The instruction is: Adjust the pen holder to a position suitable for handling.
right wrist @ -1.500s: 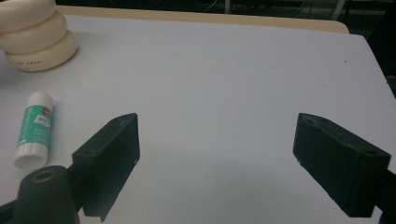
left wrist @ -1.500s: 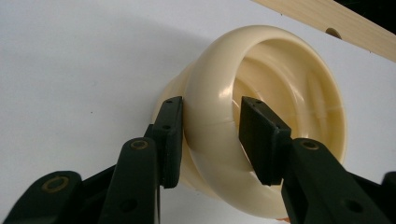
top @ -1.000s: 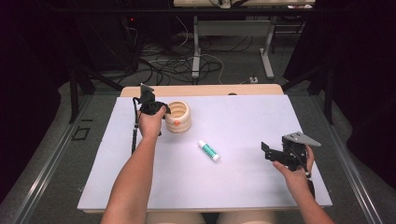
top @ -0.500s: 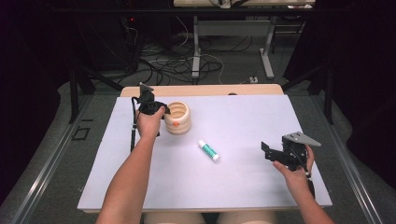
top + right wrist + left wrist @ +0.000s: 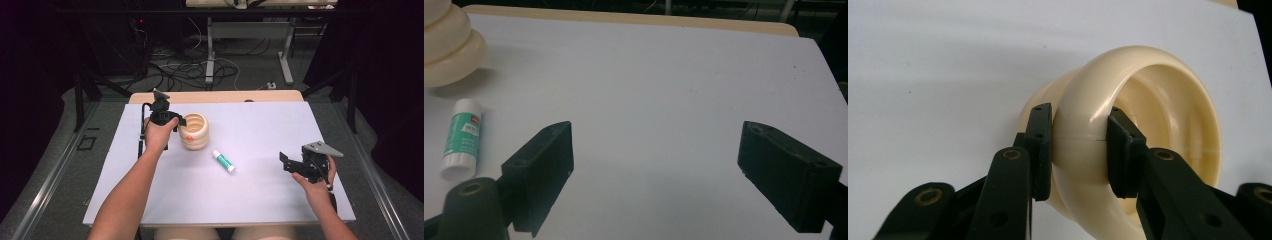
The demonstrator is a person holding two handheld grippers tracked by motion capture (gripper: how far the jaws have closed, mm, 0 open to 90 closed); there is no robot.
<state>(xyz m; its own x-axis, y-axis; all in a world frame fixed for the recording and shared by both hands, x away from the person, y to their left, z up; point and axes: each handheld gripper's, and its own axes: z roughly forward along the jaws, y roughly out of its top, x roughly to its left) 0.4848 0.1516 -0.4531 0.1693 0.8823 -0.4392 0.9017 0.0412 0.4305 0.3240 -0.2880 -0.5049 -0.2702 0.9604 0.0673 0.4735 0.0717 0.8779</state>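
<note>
Left gripper view has the left hand-held gripper (image 5: 1075, 150) clenched on the cream cup's (image 5: 195, 131) rim, toward the desk's (image 5: 300, 120) far-left corner. That glossy, rounded rim could slip. Right hand-held gripper (image 5: 659, 175) hangs released near the right edge.

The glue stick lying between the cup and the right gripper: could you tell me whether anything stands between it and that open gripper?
Nothing visible does. The glue stick lies flat on bare white table, and the right gripper has its jaws wide apart with open surface before them. The cream cup sits beyond the stick, clamped by the left gripper.
</note>
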